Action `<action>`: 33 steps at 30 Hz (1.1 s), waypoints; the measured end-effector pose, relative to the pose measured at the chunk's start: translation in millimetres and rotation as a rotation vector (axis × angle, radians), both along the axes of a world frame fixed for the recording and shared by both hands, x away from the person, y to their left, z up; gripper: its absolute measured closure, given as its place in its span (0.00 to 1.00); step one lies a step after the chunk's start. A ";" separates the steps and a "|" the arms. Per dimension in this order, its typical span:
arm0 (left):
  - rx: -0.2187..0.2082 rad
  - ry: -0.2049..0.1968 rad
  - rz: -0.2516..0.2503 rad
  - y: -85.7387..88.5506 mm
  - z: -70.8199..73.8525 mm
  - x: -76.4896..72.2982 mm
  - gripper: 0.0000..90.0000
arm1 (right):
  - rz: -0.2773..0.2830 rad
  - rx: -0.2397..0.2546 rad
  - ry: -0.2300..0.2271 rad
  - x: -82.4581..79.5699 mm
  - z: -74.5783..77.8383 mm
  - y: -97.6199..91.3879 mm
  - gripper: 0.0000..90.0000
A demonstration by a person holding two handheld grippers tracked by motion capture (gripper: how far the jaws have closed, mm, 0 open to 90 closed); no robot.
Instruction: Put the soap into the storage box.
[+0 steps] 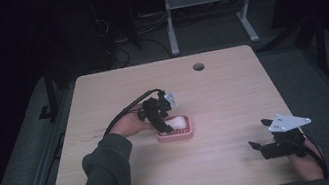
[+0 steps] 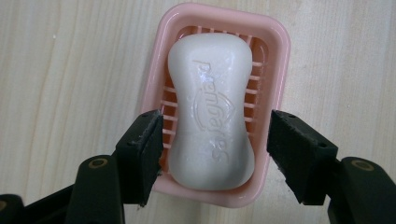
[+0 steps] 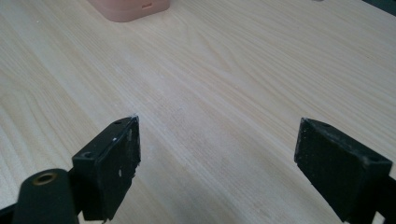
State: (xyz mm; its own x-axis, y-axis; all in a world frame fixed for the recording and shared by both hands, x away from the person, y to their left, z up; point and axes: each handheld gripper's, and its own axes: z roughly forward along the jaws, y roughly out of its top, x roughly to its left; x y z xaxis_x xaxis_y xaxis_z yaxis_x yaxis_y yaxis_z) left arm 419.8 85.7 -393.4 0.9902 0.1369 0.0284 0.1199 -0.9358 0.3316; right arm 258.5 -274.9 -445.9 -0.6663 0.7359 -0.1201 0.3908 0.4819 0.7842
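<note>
A white bar of soap lies in a pink slotted soap dish near the middle of the table; in the high view the soap rests in the dish. My left gripper hangs over the dish, open, its jaws straddling the near end of the soap with a gap on each side. In the high view that left gripper points down at the dish. My right gripper is open over bare wood, near the table's front right. A corner of the dish shows far off.
The light wooden table has a round cable hole at the back. A cable trails from the left gripper. Beyond the table stand a desk frame and a dark floor.
</note>
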 end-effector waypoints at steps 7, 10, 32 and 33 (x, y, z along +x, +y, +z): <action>-0.011 -0.007 0.006 5.4 5.1 -3.3 0.38 | 0.000 -0.002 0.002 0.0 -0.2 0.8 0.15; -0.012 -0.010 0.009 8.7 6.3 -4.6 0.38 | -0.008 -0.002 0.000 -0.3 0.0 -0.2 0.15; -0.029 -0.009 0.039 28.8 9.0 -15.6 0.37 | -0.013 -0.013 0.000 -0.7 -0.3 0.4 0.15; -0.031 -0.007 0.044 29.0 8.2 -16.3 0.37 | -0.013 -0.013 0.000 -0.6 -0.3 0.5 0.15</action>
